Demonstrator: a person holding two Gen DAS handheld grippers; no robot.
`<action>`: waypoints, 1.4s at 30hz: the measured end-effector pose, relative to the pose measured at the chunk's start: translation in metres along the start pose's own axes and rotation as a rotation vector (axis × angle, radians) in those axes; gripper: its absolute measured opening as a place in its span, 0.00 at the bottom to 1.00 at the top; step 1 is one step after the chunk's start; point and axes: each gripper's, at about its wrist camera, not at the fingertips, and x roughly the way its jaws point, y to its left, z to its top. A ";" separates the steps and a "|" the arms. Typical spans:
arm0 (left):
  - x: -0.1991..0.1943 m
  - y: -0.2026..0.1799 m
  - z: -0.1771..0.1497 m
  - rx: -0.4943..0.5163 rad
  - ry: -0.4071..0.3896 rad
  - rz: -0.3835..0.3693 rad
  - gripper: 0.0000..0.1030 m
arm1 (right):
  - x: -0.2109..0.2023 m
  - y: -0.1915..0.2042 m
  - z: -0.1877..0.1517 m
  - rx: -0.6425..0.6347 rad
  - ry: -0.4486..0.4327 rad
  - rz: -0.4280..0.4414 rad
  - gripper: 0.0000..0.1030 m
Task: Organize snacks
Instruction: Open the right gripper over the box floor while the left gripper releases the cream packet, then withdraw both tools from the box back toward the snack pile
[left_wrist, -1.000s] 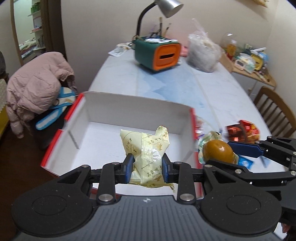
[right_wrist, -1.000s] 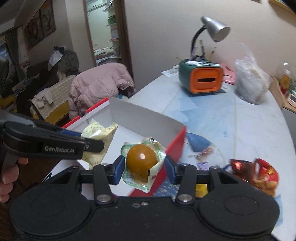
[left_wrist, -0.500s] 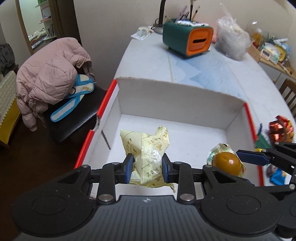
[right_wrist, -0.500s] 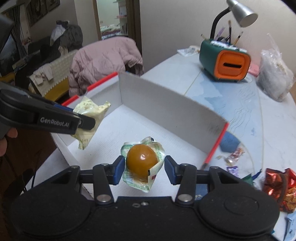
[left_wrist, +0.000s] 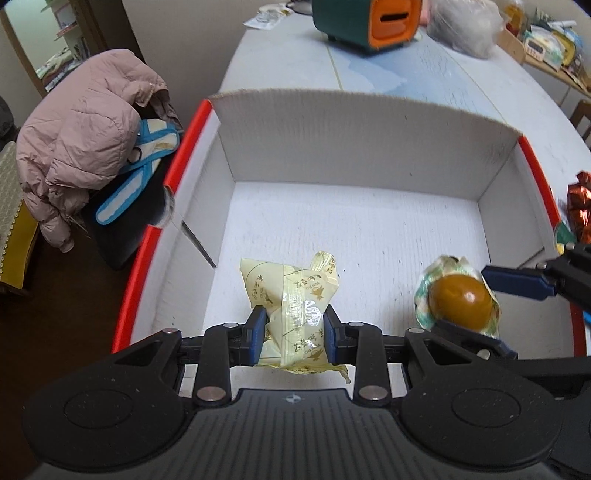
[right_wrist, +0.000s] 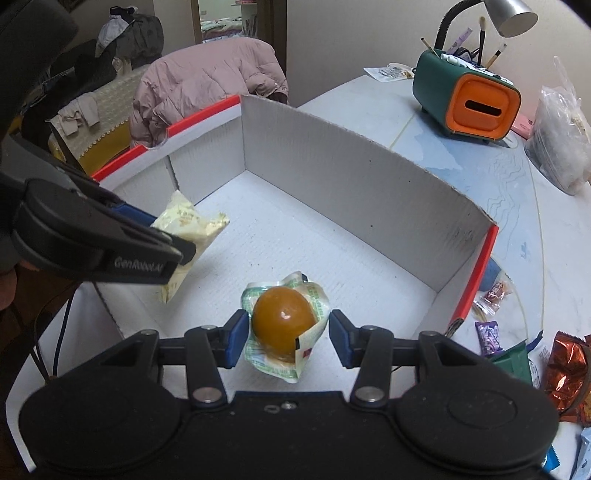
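Note:
My left gripper (left_wrist: 291, 338) is shut on a pale yellow snack packet (left_wrist: 291, 299) and holds it over the near left of the white cardboard box (left_wrist: 354, 147) with red edges. My right gripper (right_wrist: 284, 332) is shut on a clear-wrapped brown round snack (right_wrist: 282, 319) and holds it inside the box, near its floor. The packet in the left gripper (right_wrist: 110, 243) also shows in the right wrist view (right_wrist: 184, 225). The brown snack also shows in the left wrist view (left_wrist: 458, 299) at the box's near right.
Loose wrapped snacks (right_wrist: 491, 295) and a shiny red-orange bag (right_wrist: 569, 369) lie on the table right of the box. A green and orange pen holder (right_wrist: 469, 99), a lamp and a plastic bag (right_wrist: 561, 136) stand farther back. A chair with a pink jacket (left_wrist: 81, 147) is left of the table.
Both grippers have moved forward and down over the box with their snacks still held. The brown snack went from beside the box's right wall to inside it.

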 end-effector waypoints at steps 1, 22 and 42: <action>0.002 0.000 -0.001 0.005 0.006 -0.001 0.30 | 0.000 0.000 -0.001 0.001 0.001 -0.001 0.45; -0.033 0.003 -0.018 -0.040 -0.105 -0.055 0.55 | -0.029 -0.007 -0.010 0.072 -0.072 0.009 0.62; -0.114 -0.036 -0.036 0.018 -0.328 -0.144 0.70 | -0.120 -0.033 -0.038 0.171 -0.247 0.009 0.91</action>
